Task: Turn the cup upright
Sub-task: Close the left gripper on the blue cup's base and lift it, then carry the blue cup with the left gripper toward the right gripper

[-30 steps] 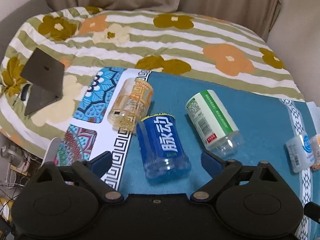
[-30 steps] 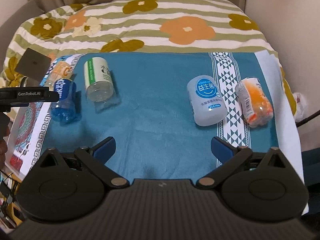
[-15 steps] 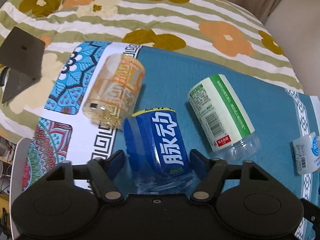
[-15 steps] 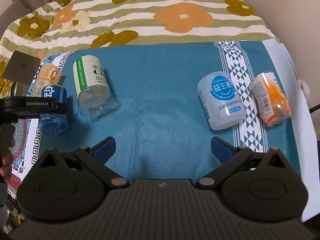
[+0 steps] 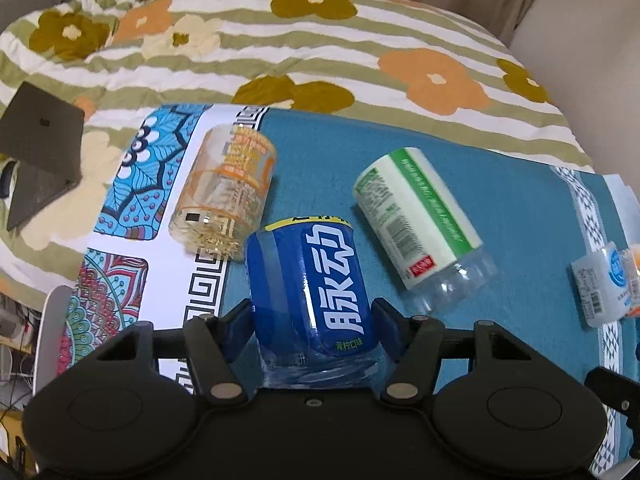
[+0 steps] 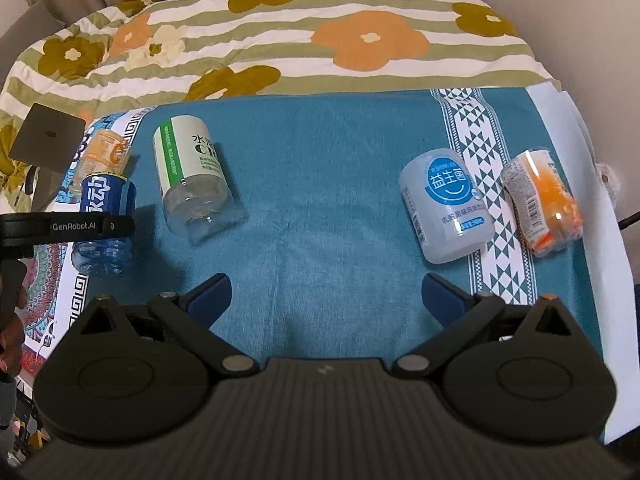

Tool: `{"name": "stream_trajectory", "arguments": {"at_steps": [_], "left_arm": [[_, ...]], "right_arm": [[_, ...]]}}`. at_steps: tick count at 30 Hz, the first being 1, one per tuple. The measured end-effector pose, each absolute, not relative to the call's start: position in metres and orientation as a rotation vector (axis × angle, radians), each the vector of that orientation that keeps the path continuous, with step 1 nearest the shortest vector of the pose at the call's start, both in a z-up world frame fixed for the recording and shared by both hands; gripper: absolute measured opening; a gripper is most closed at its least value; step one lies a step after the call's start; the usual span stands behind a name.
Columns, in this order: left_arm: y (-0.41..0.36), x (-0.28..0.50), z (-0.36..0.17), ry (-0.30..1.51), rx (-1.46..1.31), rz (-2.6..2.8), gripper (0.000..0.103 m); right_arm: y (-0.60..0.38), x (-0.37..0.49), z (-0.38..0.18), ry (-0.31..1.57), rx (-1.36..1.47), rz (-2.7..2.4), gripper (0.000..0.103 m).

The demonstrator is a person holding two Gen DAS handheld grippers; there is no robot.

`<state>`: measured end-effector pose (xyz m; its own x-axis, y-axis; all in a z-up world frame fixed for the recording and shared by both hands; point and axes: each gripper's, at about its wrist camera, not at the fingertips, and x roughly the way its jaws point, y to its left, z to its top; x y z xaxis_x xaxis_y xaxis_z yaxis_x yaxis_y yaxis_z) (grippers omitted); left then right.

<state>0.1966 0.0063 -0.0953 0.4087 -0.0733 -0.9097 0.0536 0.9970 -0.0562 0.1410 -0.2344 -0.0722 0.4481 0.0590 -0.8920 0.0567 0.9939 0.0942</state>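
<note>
The blue-padded fingers (image 5: pixel 242 316) of the left gripper (image 5: pixel 312 316) press against both sides of the blue-labelled clear plastic cup (image 5: pixel 316 296), which lies on its side on the teal cloth (image 5: pixel 520 216), its ribbed clear base toward the camera and its yellow-edged rim pointing away. In the right wrist view the same cup (image 6: pixel 106 216) lies at the cloth's left edge with the left gripper's black finger across it. Just beside its far end lies an orange-printed clear plastic cup (image 5: pixel 226 192), also on its side on the patterned white border. A green-and-white-labelled clear cup (image 5: pixel 420 220) lies near on the right, tilted on its side. The right gripper (image 6: pixel 326 294) hovers above bare teal cloth with its fingers spread wide and nothing between them. Beyond its right finger lie a pale cup with a blue round logo (image 6: pixel 446 204) and an orange-filled wrapped cup (image 6: pixel 540 200), close together. A flowered striped quilt (image 6: pixel 320 40) covers the bed behind.
</note>
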Motion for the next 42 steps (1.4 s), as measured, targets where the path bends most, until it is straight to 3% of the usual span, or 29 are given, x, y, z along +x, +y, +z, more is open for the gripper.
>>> {"name": "stream_trajectory", "arguments": {"at_steps": [16,28,39,41,42], "left_arm": [[-0.051,0.122,-0.055,1.072,0.018,-0.189,0.067],[-0.120,0.091,-0.096,1.129,0.050,-0.271,0.067],[-0.138,0.091,-0.120,1.147,0.107,-0.251,0.068],[-0.139,0.091,-0.121,1.151,0.114,-0.249,0.070],[-0.139,0.090,-0.121,1.149,0.119,-0.247,0.077]], "right_arm": [[-0.275,0.083,-0.052,1.037,0.126,0.014,0.103],[-0.319,0.050,-0.075,1.056,0.156,-0.010,0.103],[-0.340,0.042,-0.090,1.075,0.166,-0.015,0.103],[-0.341,0.042,-0.090,1.074,0.167,-0.014,0.103],[-0.341,0.042,-0.090,1.074,0.168,-0.014,0.103]]}}
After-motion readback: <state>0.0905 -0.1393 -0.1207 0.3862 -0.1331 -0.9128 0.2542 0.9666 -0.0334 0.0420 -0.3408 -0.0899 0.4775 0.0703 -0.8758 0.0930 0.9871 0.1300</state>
